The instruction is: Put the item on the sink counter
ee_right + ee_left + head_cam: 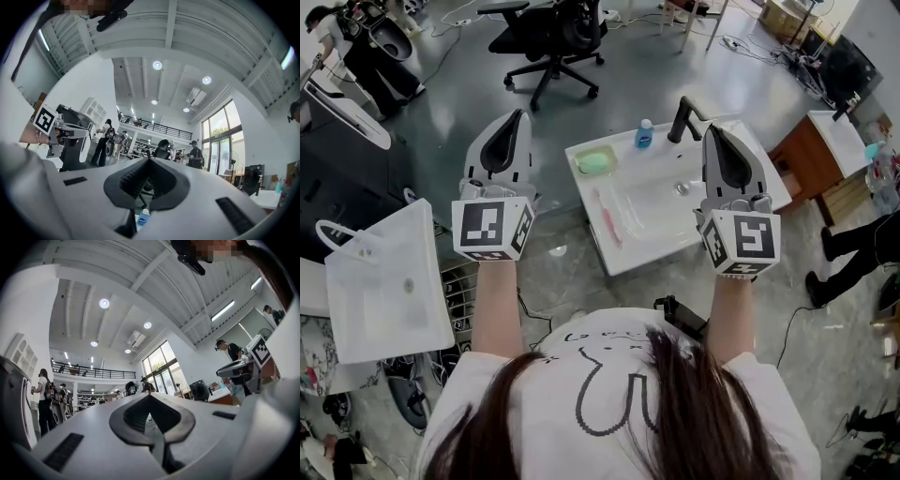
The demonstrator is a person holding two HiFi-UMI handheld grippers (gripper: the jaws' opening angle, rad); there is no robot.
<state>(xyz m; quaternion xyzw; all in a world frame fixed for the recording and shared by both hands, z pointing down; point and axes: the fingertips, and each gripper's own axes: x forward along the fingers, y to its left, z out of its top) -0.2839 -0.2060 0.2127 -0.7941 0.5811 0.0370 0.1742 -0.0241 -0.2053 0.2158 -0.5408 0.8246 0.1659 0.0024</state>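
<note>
Left tool (520, 114) and right tool (711, 129): jaws together, empty, held high. Likely item: pink brush (608, 221) in basin (658, 220), 6 o'clock of green soap (594, 161). Open your tool before descending; pinch across its handle.

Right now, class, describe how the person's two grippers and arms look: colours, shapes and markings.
The left gripper and right gripper are pale grey, tapering shells with dark, ridged fingers. Each carries a white cube bearing black square markers. The person wears a white T-shirt with a dotted rabbit outline.
</note>
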